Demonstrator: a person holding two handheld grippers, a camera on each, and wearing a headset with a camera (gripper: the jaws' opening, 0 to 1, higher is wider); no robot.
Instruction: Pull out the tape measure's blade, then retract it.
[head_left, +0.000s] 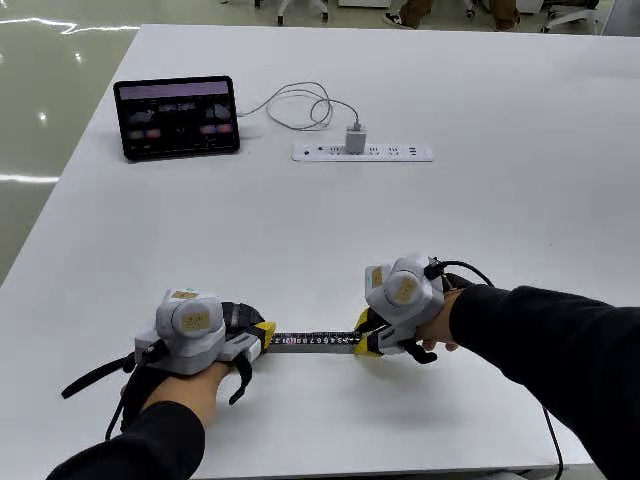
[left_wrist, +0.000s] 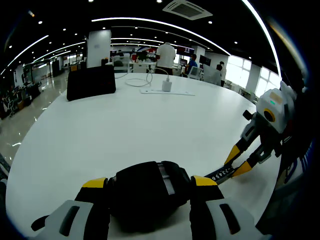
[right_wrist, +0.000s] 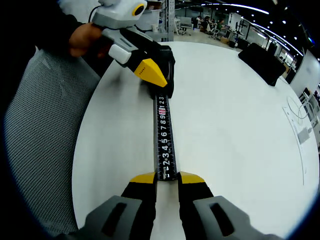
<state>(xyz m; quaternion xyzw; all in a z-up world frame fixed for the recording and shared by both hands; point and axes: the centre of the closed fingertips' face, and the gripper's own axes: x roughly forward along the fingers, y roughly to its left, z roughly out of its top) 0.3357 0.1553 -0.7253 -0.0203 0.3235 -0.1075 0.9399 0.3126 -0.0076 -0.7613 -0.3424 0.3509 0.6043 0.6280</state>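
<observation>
Looks along the left claw (left_wrist: 150, 182) at 6 o'clock, yellow-tipped jaws pressed to either side of the black tape measure (left_wrist: 149, 196). Shows the blade (left_wrist: 222, 174) running out toward 4 o'clock over the white bench (left_wrist: 125, 125), its end pinched, as far as can be made out, between the yellow tips of the right claw (left_wrist: 236, 162). Finds a dark tablet (left_wrist: 91, 82) propped at 10 o'clock and a power strip (left_wrist: 172, 92) with a white charger (left_wrist: 166, 86) near 12.
</observation>
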